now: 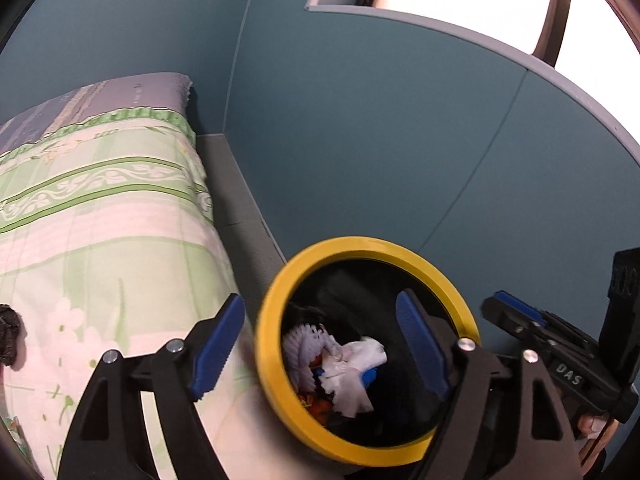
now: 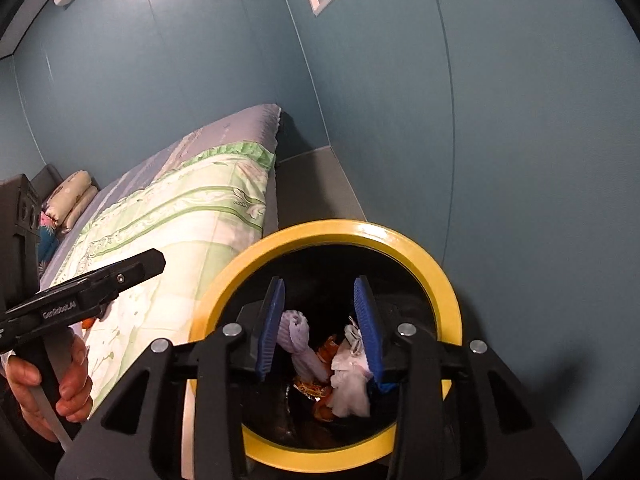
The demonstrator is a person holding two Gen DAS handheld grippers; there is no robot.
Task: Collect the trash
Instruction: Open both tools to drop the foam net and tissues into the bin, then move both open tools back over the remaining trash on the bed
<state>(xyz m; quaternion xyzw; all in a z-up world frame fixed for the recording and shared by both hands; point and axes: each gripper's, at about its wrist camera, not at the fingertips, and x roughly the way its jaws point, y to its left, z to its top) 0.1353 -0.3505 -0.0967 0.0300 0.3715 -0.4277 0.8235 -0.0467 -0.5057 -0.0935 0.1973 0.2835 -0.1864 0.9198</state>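
- The right gripper (image 2: pixel 318 326) hangs straight over the mouth of the yellow-rimmed bin (image 2: pixel 416 236), its blue pads parted with nothing between them; held there, I'd judge, so whatever it carried would fall inside.
- The left gripper (image 1: pixel 320 344) stands spread wider, one finger over the bin's opening and the other outside the rim, above the bedspread; it pinches nothing either.
- The trash lies at the bottom of the bin: a crumpled white tissue (image 2: pixel 352 392), a ribbed pale foam sleeve (image 2: pixel 298 344) beside it, and orange scraps (image 2: pixel 324 394) between and under them.
- The person's hand (image 2: pixel 48 380) grips the left tool's handle just left of the bin, clear of the opening.
- Something small and orange (image 2: pixel 88 322) shows on the green floral bedspread (image 2: pixel 168 232) left of the bin, half hidden by that tool; possibly more trash, though I cannot tell.
- Beyond the bin, a grey ledge (image 2: pixel 316 176) runs along the teal wall (image 2: pixel 480 120); nothing blocks the bin's mouth.
- Farthest left of the bin, pillows (image 2: pixel 72 196) sit at the bed's head.
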